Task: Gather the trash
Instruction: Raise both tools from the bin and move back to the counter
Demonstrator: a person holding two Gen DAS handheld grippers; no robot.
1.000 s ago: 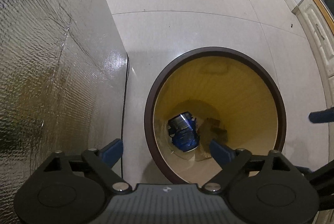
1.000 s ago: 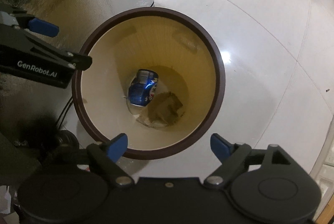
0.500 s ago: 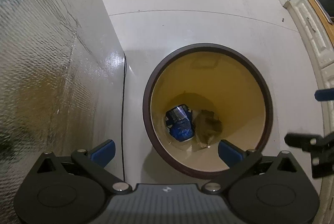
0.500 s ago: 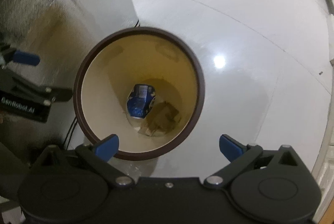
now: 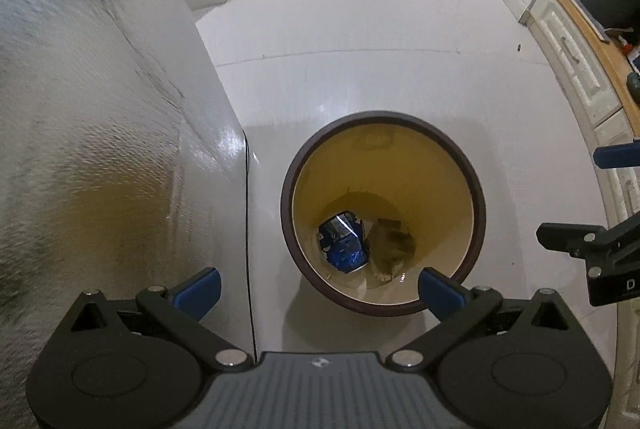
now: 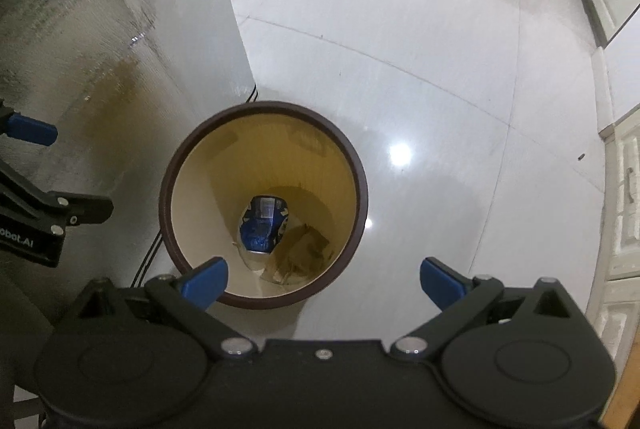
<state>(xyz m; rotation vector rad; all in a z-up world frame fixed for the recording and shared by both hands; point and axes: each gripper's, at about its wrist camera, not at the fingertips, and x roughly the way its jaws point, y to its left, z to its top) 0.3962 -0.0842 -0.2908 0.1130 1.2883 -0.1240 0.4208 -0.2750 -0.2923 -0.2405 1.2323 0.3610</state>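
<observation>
A round trash bin [image 5: 478, 213] with a dark brown rim and yellow inside stands on the floor; it also shows in the right wrist view [image 6: 362, 189]. At its bottom lie a crushed blue can [image 5: 342, 241] [image 6: 262, 229] and a crumpled brown paper [image 5: 390, 245] [image 6: 304, 253]. My left gripper [image 5: 318, 291] is open and empty, high above the bin's near rim. My right gripper [image 6: 322, 281] is open and empty, also high above the bin. Each gripper shows at the side of the other's view.
A tall silver textured appliance [image 5: 92, 133] [image 6: 100, 41] stands left of the bin, with a black cable [image 5: 249, 229] down its edge. White cabinets [image 5: 580, 77] with a wooden counter line the right. Pale tiled floor [image 6: 440, 109] surrounds the bin.
Both grippers have risen and pulled back from the bin, which now looks smaller and farther below. Their jaws stay open. The can and paper have not moved.
</observation>
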